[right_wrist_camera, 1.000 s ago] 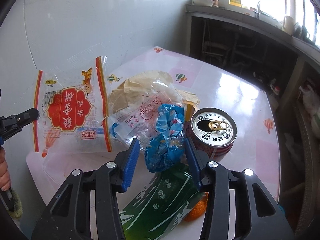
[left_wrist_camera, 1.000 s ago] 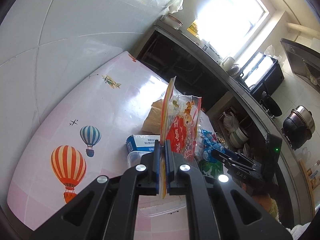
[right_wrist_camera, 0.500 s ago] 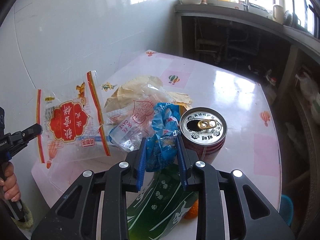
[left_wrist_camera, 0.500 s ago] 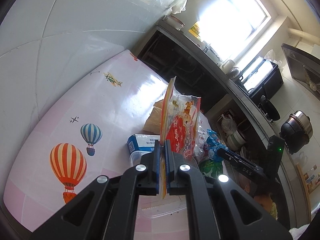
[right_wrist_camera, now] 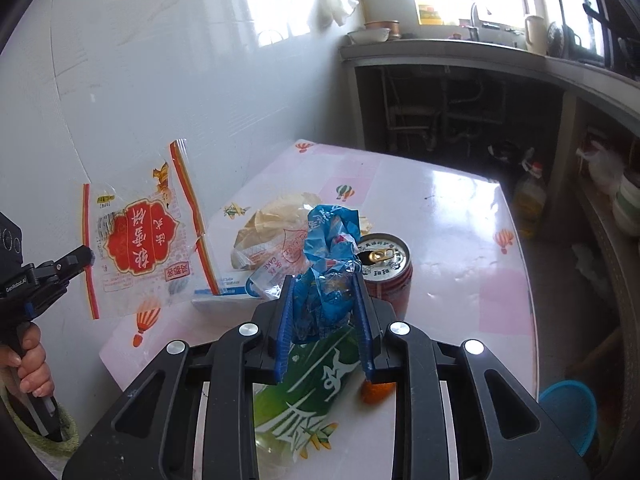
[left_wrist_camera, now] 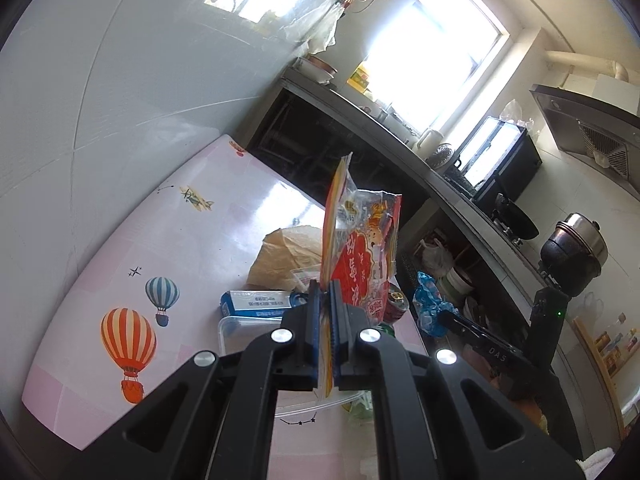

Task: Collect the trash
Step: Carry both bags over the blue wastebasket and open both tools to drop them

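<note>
1. Left gripper (left_wrist_camera: 326,320): jaws clenched on the edge of a clear red-and-yellow snack wrapper (left_wrist_camera: 362,260). The wrapper stands up from the pads, clear of the table (left_wrist_camera: 200,248). Pinching a flat film by its edge is probably the only hold that works; laid flat it would give the pads nothing to bite. In the right wrist view it hangs in the air at the left, against the white wall (right_wrist_camera: 120,80).

2. Right gripper (right_wrist_camera: 324,312): jaws clamped on a crumpled blue wrapper (right_wrist_camera: 328,256), pads pressing both its sides. The wad looks raised off the pile. It should be light and springy, so a firm squeeze suits it.

3. The person's hand (right_wrist_camera: 28,364) is on the left tool's handle, low at the left edge of the right wrist view.

4. Trash left on the table, bunched together:
   - red drinks can (right_wrist_camera: 384,268), upright, tab open, just beside the blue wad;
   - green printed bag (right_wrist_camera: 308,392), lying under the right gripper;
   - something orange (right_wrist_camera: 374,394) beside it, identity unclear;
   - blue-and-white carton (left_wrist_camera: 256,304), flat;
   - clear cake bag (right_wrist_camera: 276,256) over a tan paper bag (left_wrist_camera: 288,256);
   - clear plastic lid or tray (left_wrist_camera: 244,336) nearest the left gripper.

5. Judgement: two pieces in hand, most of the pile uncollected. No bin is identifiable; a blue tub (right_wrist_camera: 568,412) sits on the floor at lower right, purpose unknown.
</note>
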